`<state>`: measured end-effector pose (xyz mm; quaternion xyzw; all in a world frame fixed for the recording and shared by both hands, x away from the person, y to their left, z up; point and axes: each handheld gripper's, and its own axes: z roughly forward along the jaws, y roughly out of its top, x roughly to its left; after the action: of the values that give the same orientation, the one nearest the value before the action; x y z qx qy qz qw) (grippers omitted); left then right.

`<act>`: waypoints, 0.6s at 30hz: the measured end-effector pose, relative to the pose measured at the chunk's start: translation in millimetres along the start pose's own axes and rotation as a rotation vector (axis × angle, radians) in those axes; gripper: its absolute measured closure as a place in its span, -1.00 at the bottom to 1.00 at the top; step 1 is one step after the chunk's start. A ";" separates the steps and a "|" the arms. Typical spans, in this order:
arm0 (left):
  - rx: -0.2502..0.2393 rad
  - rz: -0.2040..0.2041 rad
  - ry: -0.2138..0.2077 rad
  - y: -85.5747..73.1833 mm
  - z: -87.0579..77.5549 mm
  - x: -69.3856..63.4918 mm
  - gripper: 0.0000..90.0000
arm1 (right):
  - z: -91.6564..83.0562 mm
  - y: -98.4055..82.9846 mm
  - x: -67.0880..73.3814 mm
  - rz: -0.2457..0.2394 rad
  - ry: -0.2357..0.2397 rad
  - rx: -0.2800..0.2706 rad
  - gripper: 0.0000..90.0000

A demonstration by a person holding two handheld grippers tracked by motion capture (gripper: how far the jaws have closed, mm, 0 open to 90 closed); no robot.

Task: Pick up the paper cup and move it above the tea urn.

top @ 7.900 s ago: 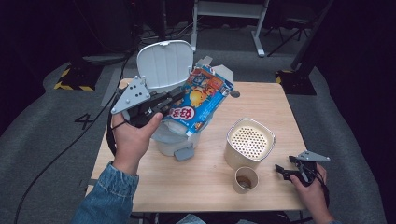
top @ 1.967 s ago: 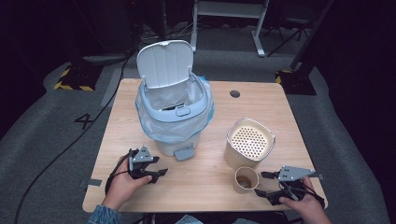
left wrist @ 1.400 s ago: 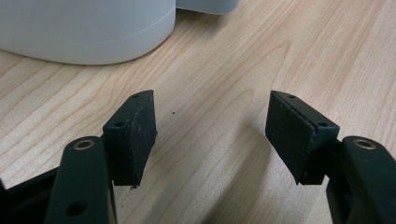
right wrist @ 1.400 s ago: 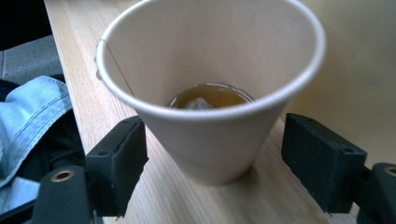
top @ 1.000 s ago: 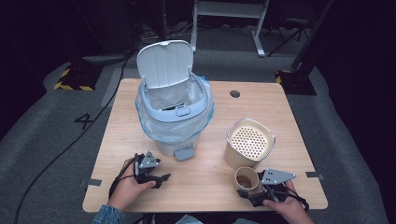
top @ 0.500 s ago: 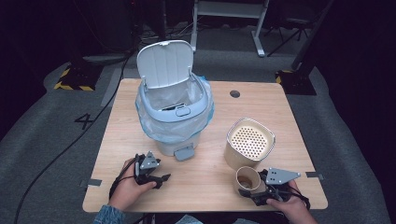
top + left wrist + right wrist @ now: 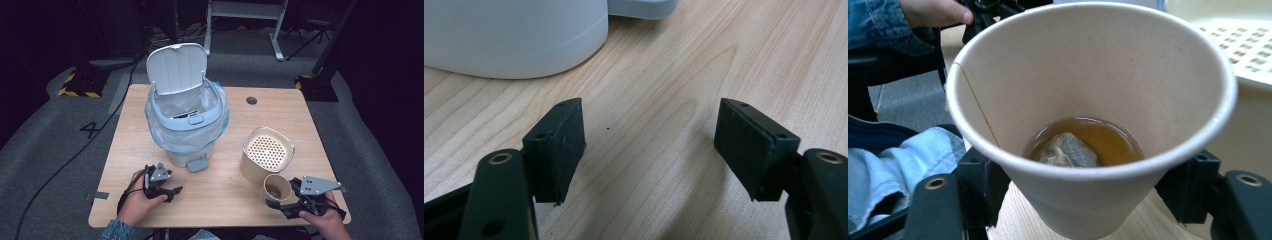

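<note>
**Cup clamped at the table's near edge**

On your table (image 7: 150, 115), the open bin (image 7: 186, 120) stands far left. Your right gripper (image 7: 280, 205) has just closed on the paper cup (image 7: 1088, 110) beside the perforated container (image 7: 267, 152). Your left gripper (image 7: 649, 150) rests with its jaws apart, holding nothing.

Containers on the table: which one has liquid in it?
The paper cup clamped in the right gripper: brown tea with a teabag. The perforated-top canister and lined bin show none.

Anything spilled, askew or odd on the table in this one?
No spill shows on the table. One thing stands out: the paper cup clamped in the right gripper leans toward the camera with tea and a tea bag in the bottom, its string over the rim. The bin stands upright, lid open.
</note>
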<state>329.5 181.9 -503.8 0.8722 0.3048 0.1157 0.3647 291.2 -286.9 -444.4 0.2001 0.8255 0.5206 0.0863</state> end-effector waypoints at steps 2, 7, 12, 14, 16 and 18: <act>0.000 0.000 0.000 0.0 0.0 0.0 -0.36 | -4.5 4.4 -0.7 0.005 -0.004 0.000 -0.31; -0.001 -0.001 0.006 -0.5 -0.5 -0.9 -0.36 | -16.2 18.6 -4.1 0.024 -0.015 -0.009 -0.31; -0.001 -0.002 0.008 -0.9 -0.8 -1.5 -0.36 | -26.3 36.5 -8.0 0.013 -0.016 -0.012 -0.31; -0.001 -0.003 0.008 -0.9 -0.9 -1.5 -0.36 | -30.4 43.2 -10.1 0.014 -0.015 -0.013 -0.31; -0.001 -0.002 0.008 -0.9 -0.8 -1.4 -0.36 | -34.4 49.6 -12.2 0.015 -0.016 -0.022 -0.31; -0.001 -0.002 0.008 -0.9 -0.8 -1.4 -0.36 | -38.4 56.1 -14.1 0.019 -0.011 -0.032 -0.31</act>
<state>327.7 182.0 -503.8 0.8713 0.3070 0.1189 0.3640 304.0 -303.3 -378.2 0.2092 0.8146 0.5336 0.0893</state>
